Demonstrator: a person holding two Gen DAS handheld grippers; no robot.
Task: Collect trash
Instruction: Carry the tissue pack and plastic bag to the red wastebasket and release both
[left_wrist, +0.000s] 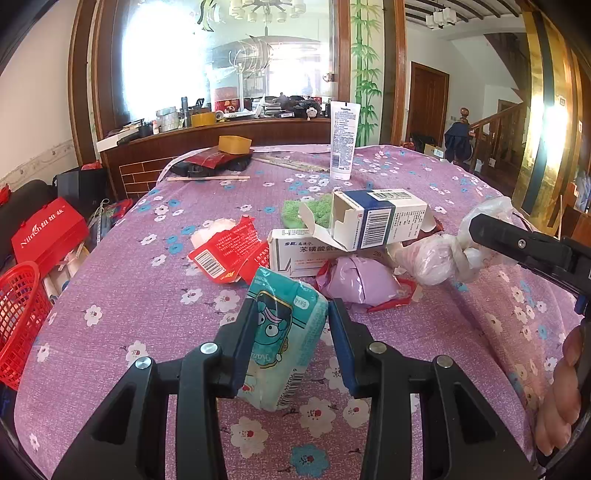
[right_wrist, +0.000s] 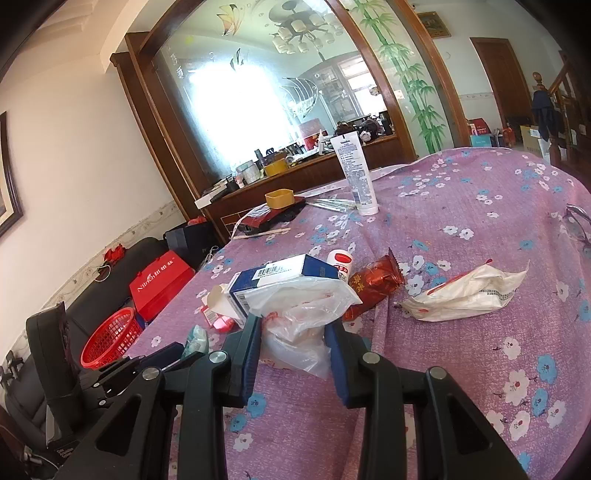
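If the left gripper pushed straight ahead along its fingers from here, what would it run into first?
The left gripper is already shut on the teal tissue pack. Straight ahead, the pack would probably meet the crumpled lilac wrapper or the torn red packet first, with the white medicine box just behind. Depth is unclear.

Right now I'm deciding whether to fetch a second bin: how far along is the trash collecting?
Barely begun; nothing visibly binned yet. In hand: the left gripper is shut on a teal tissue pack, and the right gripper on a clear plastic bag. Left on the tablecloth: medicine boxes, red torn wrapper, red foil wrapper, white wrapper.
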